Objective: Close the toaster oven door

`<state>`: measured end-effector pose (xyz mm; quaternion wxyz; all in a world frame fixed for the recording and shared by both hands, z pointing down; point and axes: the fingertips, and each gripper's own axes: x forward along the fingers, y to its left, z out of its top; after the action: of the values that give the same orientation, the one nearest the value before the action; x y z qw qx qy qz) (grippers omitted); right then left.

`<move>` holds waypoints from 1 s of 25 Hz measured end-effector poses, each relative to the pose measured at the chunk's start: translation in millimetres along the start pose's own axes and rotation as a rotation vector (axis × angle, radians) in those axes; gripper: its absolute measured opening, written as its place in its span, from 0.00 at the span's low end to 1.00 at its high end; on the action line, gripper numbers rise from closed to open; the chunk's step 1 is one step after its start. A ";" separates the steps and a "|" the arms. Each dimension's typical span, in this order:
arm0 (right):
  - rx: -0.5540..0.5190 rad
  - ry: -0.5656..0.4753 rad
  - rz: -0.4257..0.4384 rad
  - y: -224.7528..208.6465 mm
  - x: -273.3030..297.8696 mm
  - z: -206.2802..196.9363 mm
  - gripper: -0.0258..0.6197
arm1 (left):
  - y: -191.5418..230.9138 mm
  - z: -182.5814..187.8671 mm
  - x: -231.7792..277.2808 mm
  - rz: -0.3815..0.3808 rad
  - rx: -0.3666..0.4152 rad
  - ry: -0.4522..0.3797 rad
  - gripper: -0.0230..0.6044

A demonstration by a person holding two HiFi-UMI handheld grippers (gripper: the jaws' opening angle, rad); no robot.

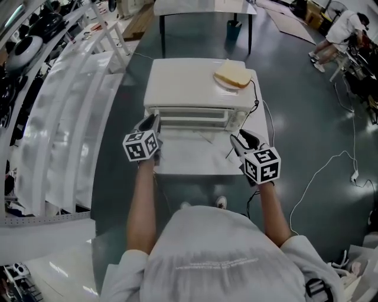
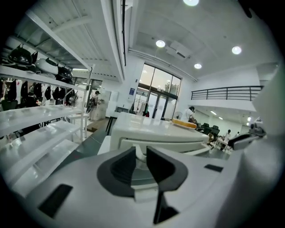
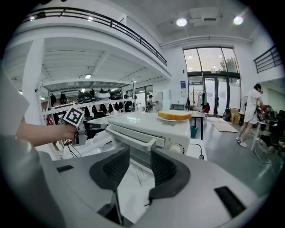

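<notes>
A white toaster oven (image 1: 189,82) stands on a white table (image 1: 189,160); its door is up against the front, or very nearly so. The bar handle (image 1: 192,122) runs across the top of the door. A slice of toast (image 1: 232,75) lies on a plate on the oven's roof. My left gripper (image 1: 152,122) is at the handle's left end, its jaws a narrow gap apart; the oven (image 2: 151,131) fills its view, and whether the tips touch I cannot tell. My right gripper (image 1: 239,141) hovers open near the oven's front right corner, holding nothing, facing the handle (image 3: 133,137).
White shelving (image 1: 53,135) runs along the left. The oven's black cord (image 1: 260,106) hangs off its right side and a white cable (image 1: 331,165) trails over the floor. Another table (image 1: 201,7) stands behind, and a person (image 1: 339,32) crouches at far right.
</notes>
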<state>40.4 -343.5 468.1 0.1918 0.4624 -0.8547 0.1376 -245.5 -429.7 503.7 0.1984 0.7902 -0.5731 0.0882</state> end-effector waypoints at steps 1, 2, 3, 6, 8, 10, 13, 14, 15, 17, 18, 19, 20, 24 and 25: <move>0.001 -0.001 -0.002 -1.2 0.2 0.5 0.28 | 0.2 1.9 2.4 0.000 0.002 -0.001 0.15; 0.001 -0.002 -0.002 -2.1 0.3 1.2 0.28 | 0.3 3.7 4.6 0.001 0.004 -0.002 0.15; 0.000 -0.003 -0.003 -2.6 0.3 2.0 0.28 | 0.5 5.3 6.4 0.004 0.007 -0.003 0.15; -0.004 -0.004 -0.004 -4.6 -0.5 3.6 0.28 | 0.8 7.3 7.7 0.010 0.014 -0.006 0.15; -0.005 -0.004 -0.005 -6.7 -1.6 3.7 0.28 | 0.1 7.4 8.1 0.013 0.021 -0.013 0.15; -0.010 -0.009 -0.003 -7.8 -2.6 5.7 0.28 | 0.3 8.3 8.5 0.026 0.049 -0.012 0.15; -0.030 -0.024 -0.010 -11.9 -5.0 13.0 0.28 | 0.0 10.4 5.8 0.059 0.111 -0.002 0.16; -0.039 -0.030 -0.013 -14.7 -5.8 16.7 0.28 | -1.2 12.4 4.0 0.069 0.134 -0.002 0.16; -0.045 -0.037 -0.013 -17.4 -6.6 21.2 0.28 | -2.8 15.2 1.8 0.077 0.157 -0.003 0.16; -0.048 -0.057 -0.001 -21.3 -9.1 32.6 0.28 | -8.5 23.2 -4.3 0.081 0.198 -0.009 0.16; -0.048 -0.071 0.006 -22.6 -11.1 39.5 0.28 | -12.5 28.0 -8.3 0.079 0.216 -0.013 0.15; -0.050 -0.087 0.011 -23.7 -13.4 47.1 0.28 | -16.3 33.4 -13.0 0.076 0.234 -0.019 0.16; -0.057 -0.104 0.013 -24.2 -15.3 55.4 0.28 | -19.5 39.8 -18.5 0.074 0.250 -0.029 0.15; -0.130 -0.161 0.040 -19.4 -18.3 91.5 0.27 | -27.6 70.2 -41.7 0.067 0.291 -0.088 0.15; -0.155 -0.174 0.050 -16.9 -18.9 99.5 0.27 | -30.4 77.4 -47.4 0.062 0.304 -0.106 0.15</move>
<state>44.1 -379.7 372.1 0.1488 0.4351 -0.8873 0.0352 -239.2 -412.5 409.8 0.0434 0.7966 -0.5870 0.1382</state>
